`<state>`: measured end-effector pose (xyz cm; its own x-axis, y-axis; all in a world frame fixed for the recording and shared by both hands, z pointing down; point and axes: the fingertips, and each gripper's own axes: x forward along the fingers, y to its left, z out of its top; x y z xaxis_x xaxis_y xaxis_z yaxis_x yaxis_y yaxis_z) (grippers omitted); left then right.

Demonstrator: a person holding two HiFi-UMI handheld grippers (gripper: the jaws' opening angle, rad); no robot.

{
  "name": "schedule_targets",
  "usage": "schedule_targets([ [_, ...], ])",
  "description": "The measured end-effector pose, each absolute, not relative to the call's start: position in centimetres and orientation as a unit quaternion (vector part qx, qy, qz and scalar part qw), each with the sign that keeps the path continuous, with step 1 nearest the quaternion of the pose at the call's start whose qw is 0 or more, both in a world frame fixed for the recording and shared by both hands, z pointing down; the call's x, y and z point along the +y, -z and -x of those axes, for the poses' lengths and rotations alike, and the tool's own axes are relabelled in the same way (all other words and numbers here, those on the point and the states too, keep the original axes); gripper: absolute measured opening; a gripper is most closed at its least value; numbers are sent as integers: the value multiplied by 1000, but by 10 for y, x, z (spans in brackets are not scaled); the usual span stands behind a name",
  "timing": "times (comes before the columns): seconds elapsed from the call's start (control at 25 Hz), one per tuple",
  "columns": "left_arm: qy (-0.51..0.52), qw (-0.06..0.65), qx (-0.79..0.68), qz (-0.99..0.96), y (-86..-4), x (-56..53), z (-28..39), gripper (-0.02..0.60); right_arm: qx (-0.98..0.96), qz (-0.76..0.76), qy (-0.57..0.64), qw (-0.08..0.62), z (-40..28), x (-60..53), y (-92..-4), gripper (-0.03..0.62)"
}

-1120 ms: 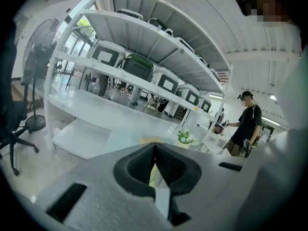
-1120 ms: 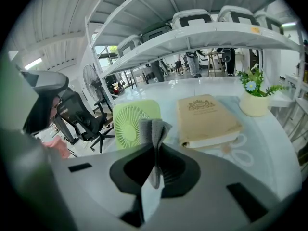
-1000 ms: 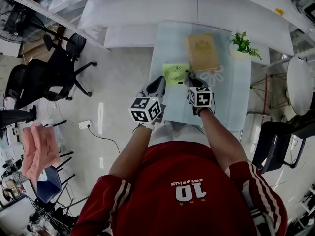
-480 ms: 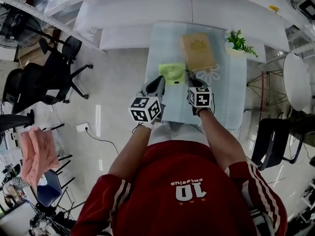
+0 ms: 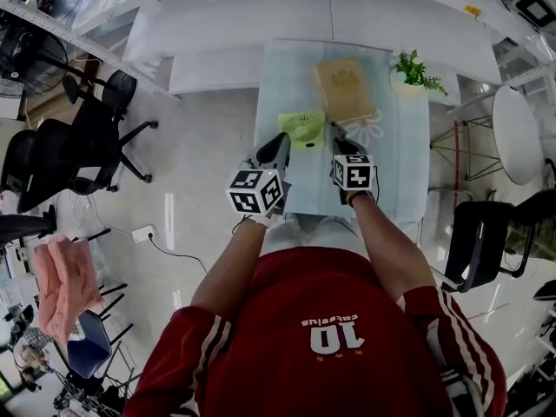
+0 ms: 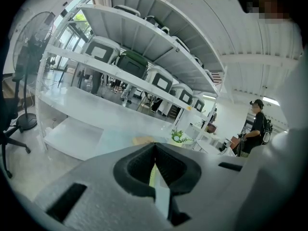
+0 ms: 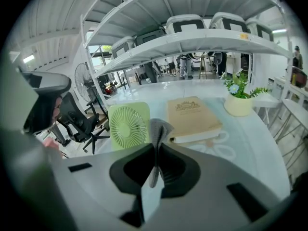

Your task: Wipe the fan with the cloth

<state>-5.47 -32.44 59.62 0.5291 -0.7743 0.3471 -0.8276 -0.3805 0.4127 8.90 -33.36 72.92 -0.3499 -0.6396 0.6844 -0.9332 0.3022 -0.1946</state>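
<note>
A small green square fan (image 5: 303, 130) stands upright on the pale glass table (image 5: 400, 172), just ahead of both grippers. In the right gripper view the fan (image 7: 128, 126) faces me at the left, close to the jaws. My right gripper (image 7: 155, 150) is shut on a grey cloth (image 7: 158, 129), whose folded end sticks up beyond the tips next to the fan. In the head view the right gripper (image 5: 339, 146) sits just right of the fan. My left gripper (image 5: 276, 150) hovers at the table's left front corner. The left gripper (image 6: 154, 165) is shut, with nothing held.
A tan book (image 5: 345, 91) lies behind the fan and a potted plant (image 5: 413, 72) stands at the table's far right corner. White shelving (image 5: 261, 24) runs behind. Black office chairs (image 5: 78, 146) stand left, another chair (image 5: 473, 233) and a round table (image 5: 517, 133) right.
Both grippers stay almost where they were, and the right one keeps hold of the cloth. The head view has drifted a little, so the table sits slightly further left.
</note>
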Motion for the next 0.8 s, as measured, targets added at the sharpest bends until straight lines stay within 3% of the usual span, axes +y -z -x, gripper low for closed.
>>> schedule_targets([
  [0.8, -66, 270, -463, -841, -606, -310, 92, 5, -775, -492, -292, 267, -37, -297, -729, 23],
])
